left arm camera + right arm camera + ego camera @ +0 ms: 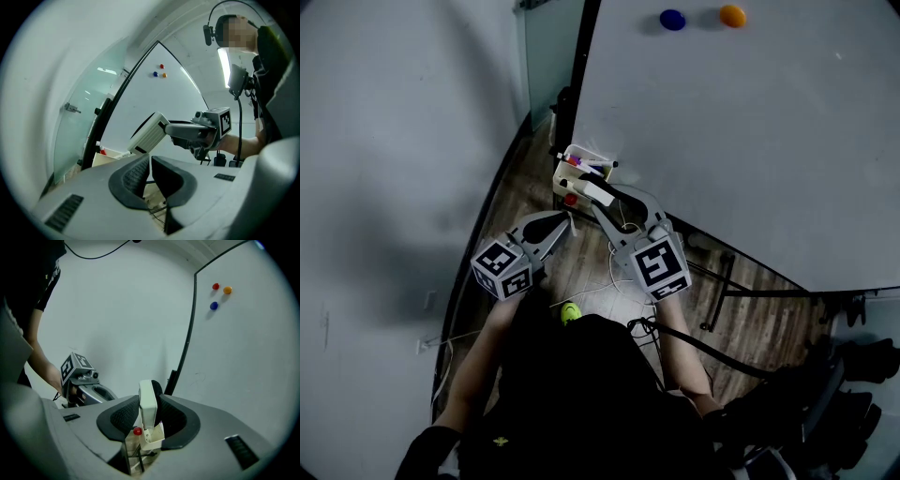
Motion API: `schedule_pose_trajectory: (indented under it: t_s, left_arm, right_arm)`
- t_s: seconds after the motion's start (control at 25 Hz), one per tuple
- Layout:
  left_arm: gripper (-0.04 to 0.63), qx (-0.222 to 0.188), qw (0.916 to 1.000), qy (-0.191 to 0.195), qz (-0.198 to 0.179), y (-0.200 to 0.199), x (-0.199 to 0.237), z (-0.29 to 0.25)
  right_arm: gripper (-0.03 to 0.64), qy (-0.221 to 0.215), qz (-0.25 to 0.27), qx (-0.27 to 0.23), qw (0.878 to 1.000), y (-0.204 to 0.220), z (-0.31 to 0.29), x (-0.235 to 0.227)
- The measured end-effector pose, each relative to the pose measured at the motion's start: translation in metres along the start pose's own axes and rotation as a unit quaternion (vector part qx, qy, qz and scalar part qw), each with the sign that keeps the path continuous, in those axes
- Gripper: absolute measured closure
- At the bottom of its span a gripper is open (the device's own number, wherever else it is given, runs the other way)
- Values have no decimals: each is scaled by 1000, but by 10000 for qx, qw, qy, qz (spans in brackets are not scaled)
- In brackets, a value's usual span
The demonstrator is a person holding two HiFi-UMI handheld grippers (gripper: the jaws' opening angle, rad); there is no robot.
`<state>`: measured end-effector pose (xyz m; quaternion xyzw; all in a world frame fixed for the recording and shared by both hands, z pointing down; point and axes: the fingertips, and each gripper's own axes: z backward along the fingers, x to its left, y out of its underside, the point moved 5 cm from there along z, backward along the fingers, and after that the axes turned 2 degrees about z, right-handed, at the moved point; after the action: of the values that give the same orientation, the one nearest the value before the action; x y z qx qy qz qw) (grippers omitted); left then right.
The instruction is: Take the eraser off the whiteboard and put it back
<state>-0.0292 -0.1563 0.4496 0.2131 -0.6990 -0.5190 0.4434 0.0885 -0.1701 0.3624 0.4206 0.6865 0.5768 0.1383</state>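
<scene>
The white eraser (602, 195) is clamped between the jaws of my right gripper (614, 202), held off the whiteboard (750, 141) just in front of its lower left corner. In the right gripper view the eraser (148, 401) stands on edge between the two pads. From the left gripper view, the eraser (149, 132) sticks out of the right gripper's tip, its ribbed side facing me. My left gripper (558, 223) hangs level to the left of it, its jaws close together with nothing between them.
A small cream box (581, 169) with markers and a red knob sits at the foot of the board, below the eraser. A blue magnet (672, 19) and an orange magnet (732, 15) stick high on the board. Cables run across the wooden floor (591, 272).
</scene>
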Motion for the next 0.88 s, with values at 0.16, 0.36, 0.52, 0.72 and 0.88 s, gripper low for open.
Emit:
schedule_pose_trajectory:
  t_s: [0.16,0.36,0.52,0.72,0.88]
  left_arm:
    - [563,4,10000,12,6,2,-2,-2]
    - [568,63,10000,56,-12,5,-7,-5]
    - [569,122,9998,33,-140,5,-8,-8]
    - [571,147,9997,158,-144,7,-12,-10]
    - [571,30,9998,70,-164,6,-13,-9]
  right_arm:
    - [465,-7,71,0,10000,-4,8,1]
    - [465,22,93,-37,9999,-9,16,2]
    - [466,55,100,-57,9999,-11,20,1]
    - [465,77,119,-64,9999,-13,23,0]
    - [465,75,121,-74,9999,-14,27,0]
